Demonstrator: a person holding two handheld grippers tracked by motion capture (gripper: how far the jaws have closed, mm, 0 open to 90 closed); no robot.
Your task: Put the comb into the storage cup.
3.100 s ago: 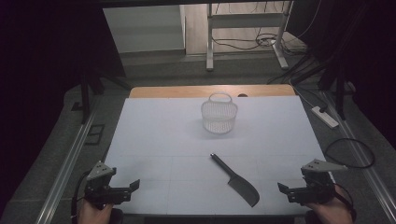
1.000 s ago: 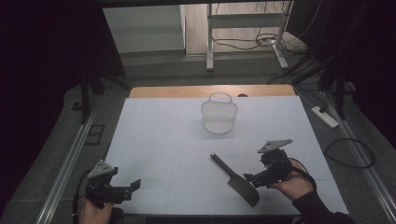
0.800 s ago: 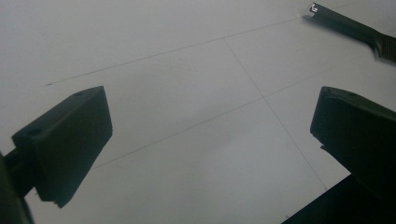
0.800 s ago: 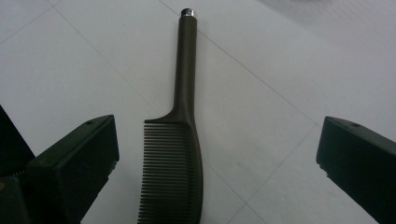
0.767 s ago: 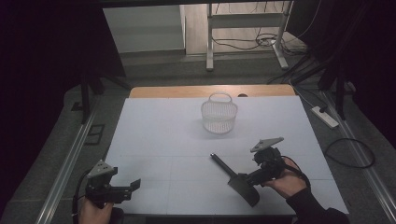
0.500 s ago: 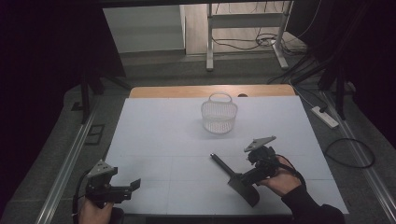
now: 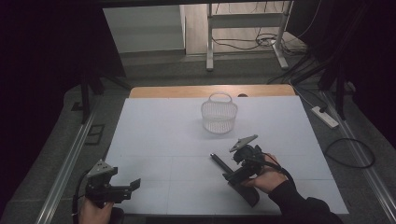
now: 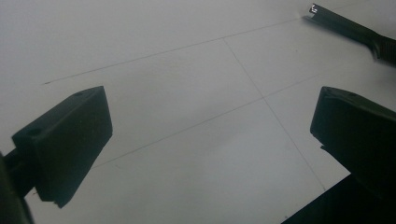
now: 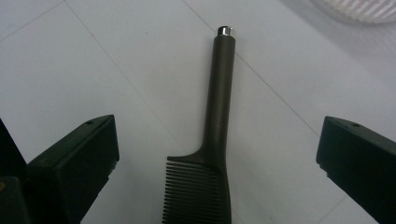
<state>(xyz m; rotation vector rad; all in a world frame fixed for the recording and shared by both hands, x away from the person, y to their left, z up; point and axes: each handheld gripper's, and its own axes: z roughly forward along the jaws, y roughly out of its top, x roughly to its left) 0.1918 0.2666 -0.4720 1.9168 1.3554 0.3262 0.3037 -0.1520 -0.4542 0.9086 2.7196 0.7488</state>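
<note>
1. A white table [image 7: 159, 130] is seen in the high view, marked with thin grid lines and edged with a strip of wood along its far side.
2. A white basket [image 7: 219, 114] with a hoop handle is set upright on the far middle part of the table, well apart from both grippers; its ribbed rim [image 9: 362, 10] is caught at the top right corner of the right gripper view.
3. The right gripper [image 7: 234, 176] is held by a hand [image 7: 267, 177] low over the near right part of the table, its jaws spread wide apart with nothing clamped.
4. The left gripper [image 7: 133, 185] is held at the near left edge of the table, well apart from the comb, its jaws likewise spread and empty.
5. A dark comb [image 9: 212, 154] is laid flat on the table between the open jaws of the right gripper, untouched by either jaw; its teeth are nearest the camera and its handle points away toward the basket.
6. The comb's handle [image 8: 348, 29] is also seen at the top right corner of the left gripper view.
</note>
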